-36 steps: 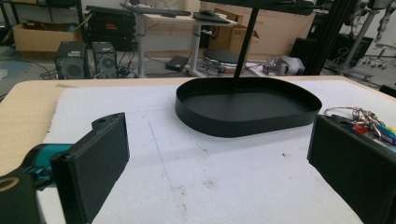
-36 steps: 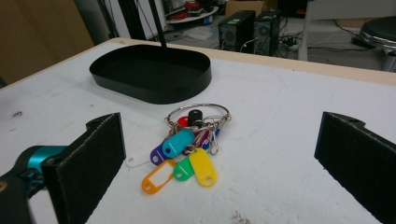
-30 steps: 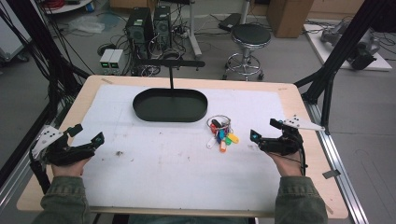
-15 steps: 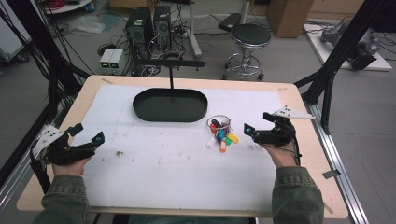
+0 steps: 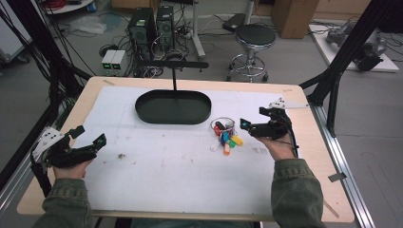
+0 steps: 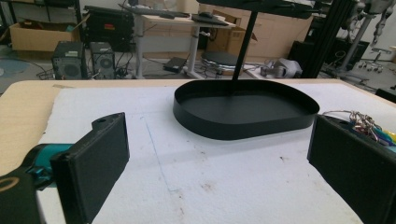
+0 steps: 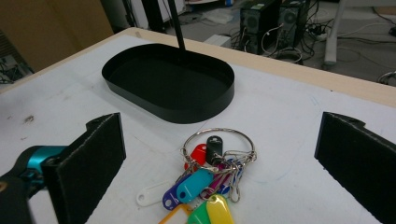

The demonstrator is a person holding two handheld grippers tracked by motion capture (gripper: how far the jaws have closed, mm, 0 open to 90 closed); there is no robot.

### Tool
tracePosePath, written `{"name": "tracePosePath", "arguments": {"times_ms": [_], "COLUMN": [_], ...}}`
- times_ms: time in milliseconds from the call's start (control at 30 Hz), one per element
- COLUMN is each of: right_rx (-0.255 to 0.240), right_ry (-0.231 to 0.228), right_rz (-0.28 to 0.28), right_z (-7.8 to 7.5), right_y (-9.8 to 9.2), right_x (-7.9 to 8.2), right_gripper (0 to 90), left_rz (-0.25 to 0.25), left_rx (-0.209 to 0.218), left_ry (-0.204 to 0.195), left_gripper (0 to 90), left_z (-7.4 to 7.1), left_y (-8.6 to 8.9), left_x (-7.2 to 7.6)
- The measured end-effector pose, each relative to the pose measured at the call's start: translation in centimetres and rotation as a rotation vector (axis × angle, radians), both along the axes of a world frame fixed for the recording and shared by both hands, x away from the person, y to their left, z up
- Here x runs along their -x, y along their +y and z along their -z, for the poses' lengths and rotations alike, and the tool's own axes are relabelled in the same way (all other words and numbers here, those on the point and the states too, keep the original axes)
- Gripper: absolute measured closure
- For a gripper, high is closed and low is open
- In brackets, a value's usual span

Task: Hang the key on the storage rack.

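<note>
You're working in a lab: beyond the table (image 5: pixel 313 156) stand computer towers (image 5: pixel 152 23) amid tangled cables (image 5: pixel 119 47), a stool (image 5: pixel 252 40), cardboard boxes (image 5: pixel 294 14) and black framing (image 5: pixel 351 47).

Black oval tray (image 5: pixel 173 107), white table cover (image 5: pixel 180 166), silver key ring (image 7: pixel 219 143) with red, black, blue, purple, yellow, green, white tags, black gripper jaws, teal fittings.

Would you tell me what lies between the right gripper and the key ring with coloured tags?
Nothing: in the high view only bare white mat separates the open right gripper from the key ring.
</note>
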State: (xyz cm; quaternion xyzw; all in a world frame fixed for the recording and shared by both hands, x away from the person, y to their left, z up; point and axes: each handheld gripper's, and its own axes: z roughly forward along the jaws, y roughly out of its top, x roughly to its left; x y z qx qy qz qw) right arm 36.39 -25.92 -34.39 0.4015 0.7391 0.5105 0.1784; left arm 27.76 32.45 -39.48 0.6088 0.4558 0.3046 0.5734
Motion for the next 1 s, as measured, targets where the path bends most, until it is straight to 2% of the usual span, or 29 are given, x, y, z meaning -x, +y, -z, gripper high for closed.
{"name": "tracePosePath", "arguments": {"times_ms": [233, 567, 1000], "right_rx": [0.012, 0.059, 0.094], "right_ry": [0.026, 0.063, 0.133], "right_rz": [-0.023, -0.06, -0.114], "right_z": [-0.3, -0.2, 1.4], "right_y": [0.8, 2.5, 3.9], "right_x": [-1.3, -3.0, -4.3], "right_gripper": [0.8, 0.8, 0.9], "left_rz": [-0.001, -0.003, -0.002], "left_rx": [0.004, 0.004, 0.009], "left_ry": [0.0, -0.002, -0.005], "left_gripper": [6.0, 6.0, 6.0], "left_z": [0.0, 0.0, 0.0], "left_y": [0.0, 0.1, 0.1], "left_x": [0.0, 0.0, -0.1]}}
